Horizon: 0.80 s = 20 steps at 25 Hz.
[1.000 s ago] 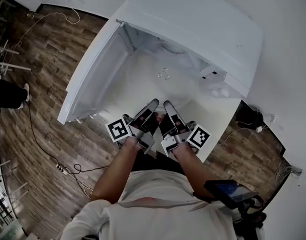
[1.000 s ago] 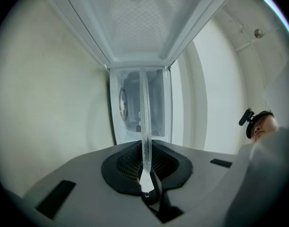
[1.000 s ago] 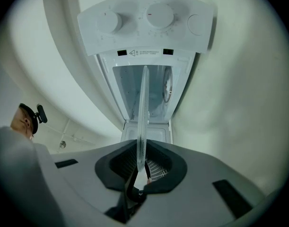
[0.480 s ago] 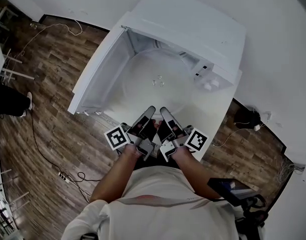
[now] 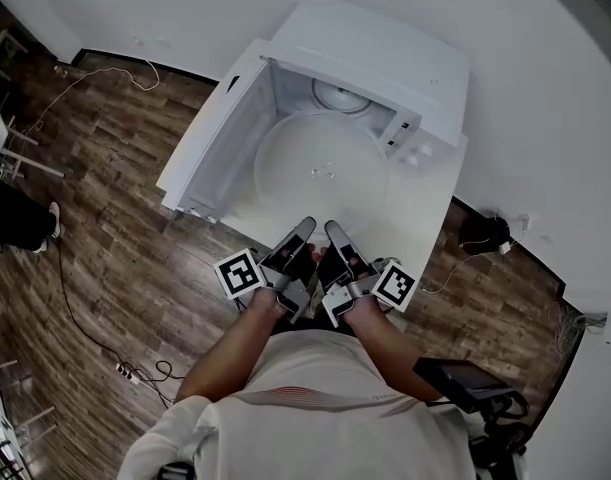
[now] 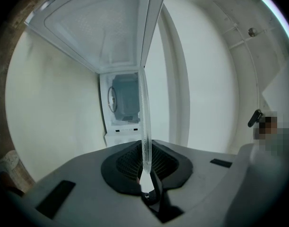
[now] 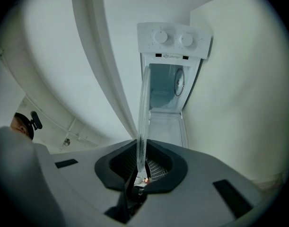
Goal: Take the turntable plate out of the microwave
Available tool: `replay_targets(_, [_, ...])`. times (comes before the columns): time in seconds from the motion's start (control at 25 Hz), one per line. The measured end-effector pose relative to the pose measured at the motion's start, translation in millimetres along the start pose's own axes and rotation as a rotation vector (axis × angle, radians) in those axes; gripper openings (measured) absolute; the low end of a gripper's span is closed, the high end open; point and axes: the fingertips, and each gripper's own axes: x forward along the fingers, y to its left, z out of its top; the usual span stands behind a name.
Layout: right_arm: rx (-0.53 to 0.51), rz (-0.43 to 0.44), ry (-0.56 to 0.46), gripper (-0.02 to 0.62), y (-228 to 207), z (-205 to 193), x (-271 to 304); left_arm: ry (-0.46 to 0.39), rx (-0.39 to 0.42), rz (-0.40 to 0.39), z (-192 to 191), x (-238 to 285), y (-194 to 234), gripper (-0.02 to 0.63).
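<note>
The round clear glass turntable plate (image 5: 320,168) hangs level in front of the open white microwave (image 5: 385,53), out of the cavity. My left gripper (image 5: 303,232) and right gripper (image 5: 335,232) sit side by side on its near rim, both shut on it. In the left gripper view the plate's edge (image 6: 144,122) runs straight up between the jaws of the left gripper (image 6: 145,167), with the microwave (image 6: 123,105) beyond. The right gripper view shows the same: the plate's edge (image 7: 142,122) is pinched in the right gripper (image 7: 140,169), and the microwave (image 7: 171,74) stands behind.
The microwave door (image 5: 210,133) swings wide open to the left. A roller ring (image 5: 340,96) lies inside the cavity. The microwave rests on a white stand (image 5: 430,203) against a white wall. Cables (image 5: 105,328) trail over the wooden floor, and a dark object (image 5: 480,233) sits to the right.
Both grippers have drawn back toward the person and risen, bringing the plate with them. It has come from the cavity mouth to out in front of the microwave.
</note>
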Motion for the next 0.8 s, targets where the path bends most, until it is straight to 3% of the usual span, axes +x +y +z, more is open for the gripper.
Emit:
replay_targets(0.32, [-0.056, 0.021, -0.047, 0.038, 41.4, -69.1, -47.8, 0.059, 0.022, -0.056, -33.8, -76.3, -38.9, 0.046])
replay_targets(0.8, [-0.021, 0.025, -0.099, 0.038, 61.9, -82.6, -58.6, 0.109, 0.026, -0.062, -41.5, -88.9, -62.7, 0.046])
